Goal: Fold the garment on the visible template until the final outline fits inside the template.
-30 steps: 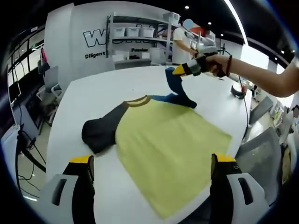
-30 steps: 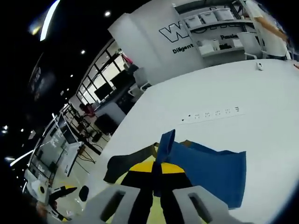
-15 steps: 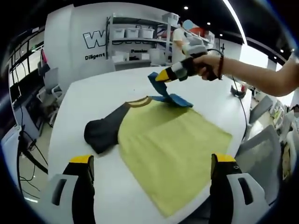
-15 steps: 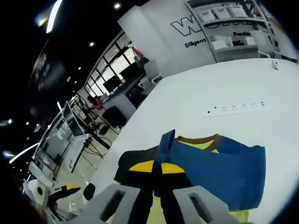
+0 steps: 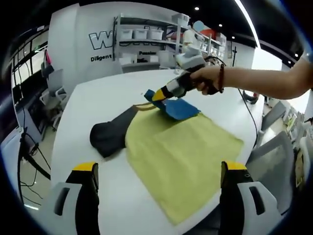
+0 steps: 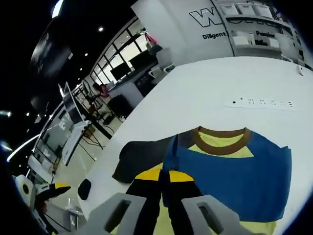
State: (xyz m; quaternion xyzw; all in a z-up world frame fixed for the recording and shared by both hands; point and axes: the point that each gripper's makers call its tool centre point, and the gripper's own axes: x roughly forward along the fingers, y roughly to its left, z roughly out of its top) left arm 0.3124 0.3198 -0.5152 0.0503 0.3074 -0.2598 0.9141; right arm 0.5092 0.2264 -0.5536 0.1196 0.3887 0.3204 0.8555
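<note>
Right gripper (image 6: 164, 178) with jaws pinched together on the edge of the blue sleeve (image 6: 230, 171), lifted and laid over the chest. Left gripper (image 5: 156, 171) hovering with jaws spread wide, holding nothing. One garment (image 5: 181, 152): yellow body, one blue sleeve, one dark sleeve (image 5: 110, 134), one brown collar (image 6: 219, 143). Spread flat on the white table (image 5: 93, 98), long axis running from collar at the far side to hem at the near table edge. No template outline discernible, possibly hidden beneath the cloth.
</note>
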